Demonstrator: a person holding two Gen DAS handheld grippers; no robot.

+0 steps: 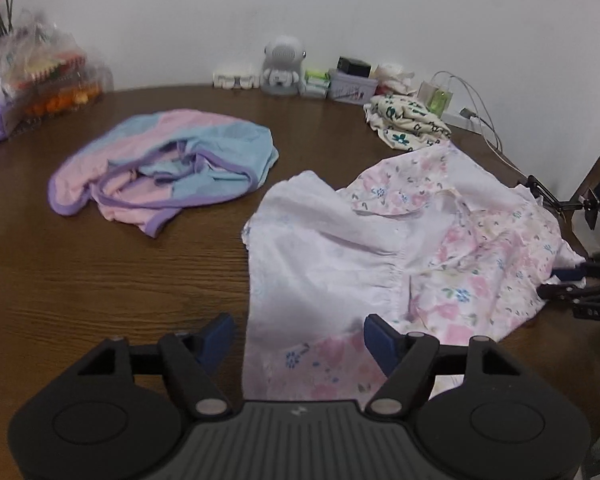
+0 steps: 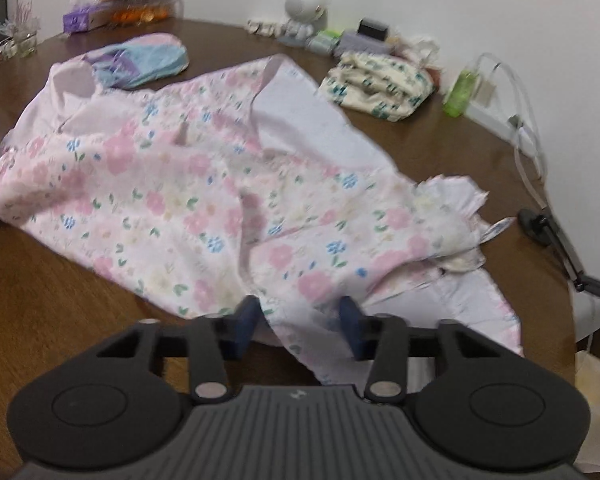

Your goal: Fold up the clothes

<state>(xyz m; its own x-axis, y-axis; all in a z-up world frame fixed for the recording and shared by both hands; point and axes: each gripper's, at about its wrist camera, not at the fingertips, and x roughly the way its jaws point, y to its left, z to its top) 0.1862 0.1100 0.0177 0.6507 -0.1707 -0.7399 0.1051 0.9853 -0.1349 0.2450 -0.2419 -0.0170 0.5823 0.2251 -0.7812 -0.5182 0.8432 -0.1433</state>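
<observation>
Home: cluttered wooden table (image 1: 100, 280), clothes (image 1: 164, 168).

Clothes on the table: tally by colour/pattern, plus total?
Pink floral: 1
Pink-and-blue with purple trim: 1
Cream with green print: 1
Total: 3

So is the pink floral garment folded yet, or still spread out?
Still spread out. The pink floral garment lies rumpled across the table, edges flipped to show the pale inside, no neat fold; both grippers are open at its near edge.
</observation>
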